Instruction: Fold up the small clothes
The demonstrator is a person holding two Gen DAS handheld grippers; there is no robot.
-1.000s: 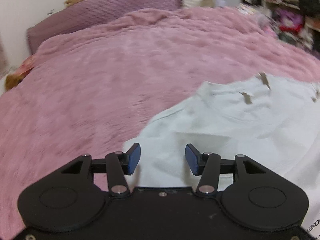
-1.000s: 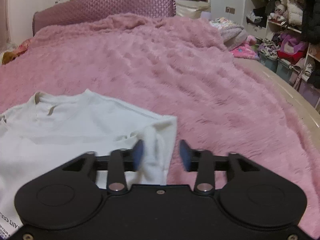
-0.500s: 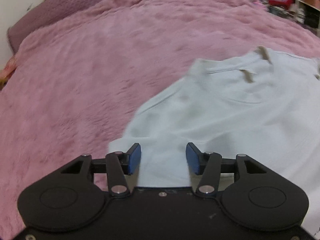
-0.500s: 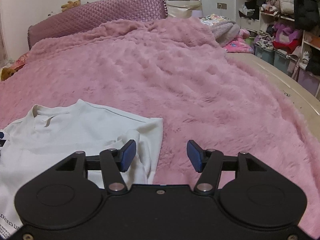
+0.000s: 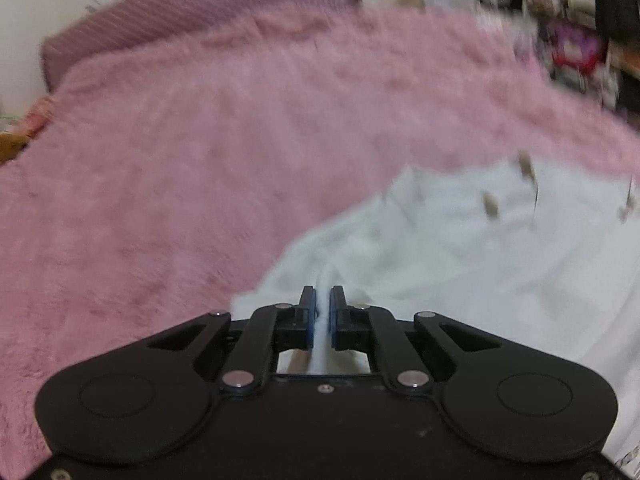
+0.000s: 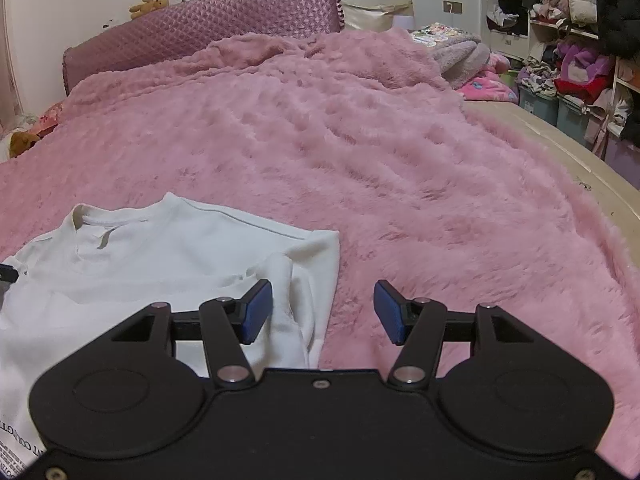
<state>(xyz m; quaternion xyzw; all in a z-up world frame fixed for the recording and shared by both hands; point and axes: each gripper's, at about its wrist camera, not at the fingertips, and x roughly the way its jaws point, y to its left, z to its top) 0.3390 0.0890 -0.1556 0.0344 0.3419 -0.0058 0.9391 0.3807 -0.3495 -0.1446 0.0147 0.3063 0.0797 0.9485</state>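
Note:
A small white shirt [image 6: 168, 256] lies on a fluffy pink blanket [image 6: 360, 152]. Its neckline points away from me. In the left wrist view the shirt [image 5: 460, 248] fills the lower right. My left gripper [image 5: 322, 306] is shut on a pinched fold of the shirt's left sleeve edge, and white cloth shows between the blue pads. The picture there is blurred. My right gripper [image 6: 323, 306] stands open over the shirt's right edge. The folded right sleeve [image 6: 296, 304] lies between its fingers, nearer the left pad [image 6: 256, 310], and the pads do not press on it.
A quilted purple headboard [image 6: 208, 28] runs along the back wall, with a stuffed toy [image 6: 150, 4] on top. More blankets [image 6: 468, 60] are piled at the far right of the bed. Shelves with clothes and bins [image 6: 576, 56] line the right wall beyond the mattress edge [image 6: 560, 152].
My left gripper has gone from open to shut on the shirt's left sleeve edge, and its view has tilted up a little. The right gripper has widened slightly and stayed over the right sleeve.

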